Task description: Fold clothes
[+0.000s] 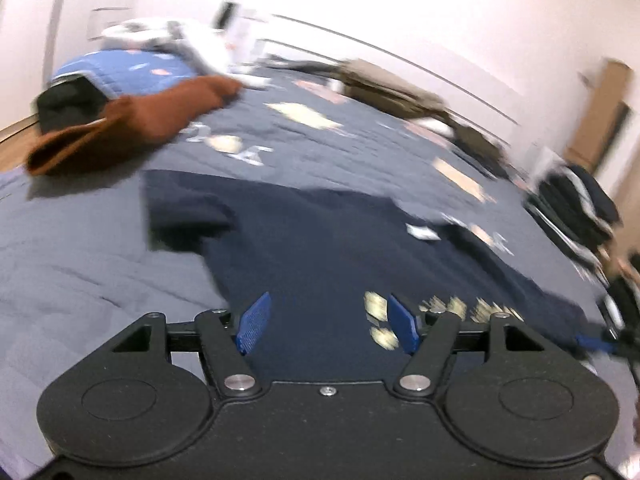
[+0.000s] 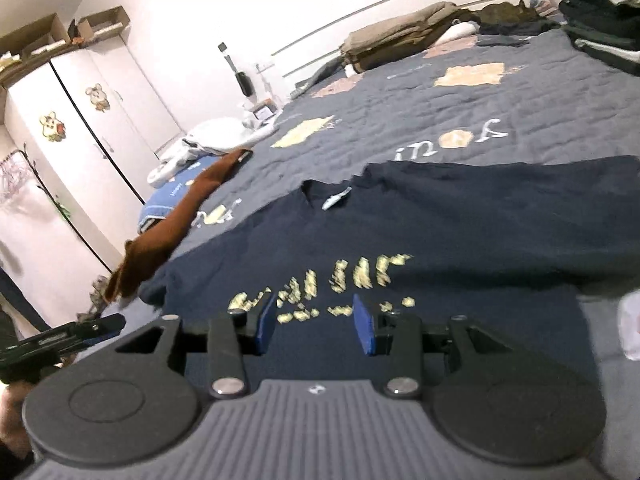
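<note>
My left gripper (image 1: 328, 330) and right gripper (image 2: 316, 330), both empty and agape, face the shirt (image 2: 400, 232) stretching from twelve to two o'clock.

Matt navy cloth T-shirt (image 2: 420, 224), quilted bedspread (image 2: 480, 100) — stitched, soft

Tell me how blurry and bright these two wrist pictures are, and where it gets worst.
Left wrist view: motion blur smears the navy T-shirt with yellow lettering and the rust-brown garment; the white wall blows out. Right wrist view: sharper overall, lettering still streaked, wall overexposed; fisheye bends the grey quilted bedspread.
</note>
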Available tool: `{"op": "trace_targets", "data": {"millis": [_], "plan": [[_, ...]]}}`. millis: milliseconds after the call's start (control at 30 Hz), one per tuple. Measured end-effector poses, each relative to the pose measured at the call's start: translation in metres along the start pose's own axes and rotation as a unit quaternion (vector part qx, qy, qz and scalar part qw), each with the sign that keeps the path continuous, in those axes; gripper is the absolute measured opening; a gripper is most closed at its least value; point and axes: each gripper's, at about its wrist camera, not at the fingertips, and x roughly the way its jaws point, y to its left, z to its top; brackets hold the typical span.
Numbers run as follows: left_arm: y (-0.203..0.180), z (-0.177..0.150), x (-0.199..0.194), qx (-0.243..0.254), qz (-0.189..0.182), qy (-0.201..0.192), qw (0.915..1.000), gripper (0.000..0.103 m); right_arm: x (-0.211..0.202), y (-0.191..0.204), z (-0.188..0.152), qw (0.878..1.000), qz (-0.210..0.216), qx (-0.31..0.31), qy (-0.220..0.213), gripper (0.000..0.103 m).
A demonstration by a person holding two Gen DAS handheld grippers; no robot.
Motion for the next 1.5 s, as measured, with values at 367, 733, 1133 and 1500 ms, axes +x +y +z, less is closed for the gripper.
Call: {"op": "trace_targets", "data": {"millis": [367, 733, 1133, 1500], "plan": [[0.119, 0.029, 0.032, -0.293, 0.007, -0.026, 0.9557, 0.068, 0.032, 0.025, -0.004, 0.997, 0.07, 0.036, 0.0, 0.044], [0.138, 0.023, 0.071, -0.364, -0.034, -0.029, 0.9304, 0.067, 0.062, 0.04, -0.011, 0.995, 0.086, 0.041, 0.026, 0.047], [0.153, 0.024, 0.1, -0.357, 0.002, -0.031, 0.9336, 0.015, 0.076, 0.042, -0.022, 0.995, 0.084, 0.035, 0.048, 0.047], [0.177, 0.046, 0.067, -0.334, 0.07, -0.094, 0.9352, 0.006, 0.08, 0.047, -0.025, 0.993, 0.095, 0.032, 0.058, 0.047]]}}
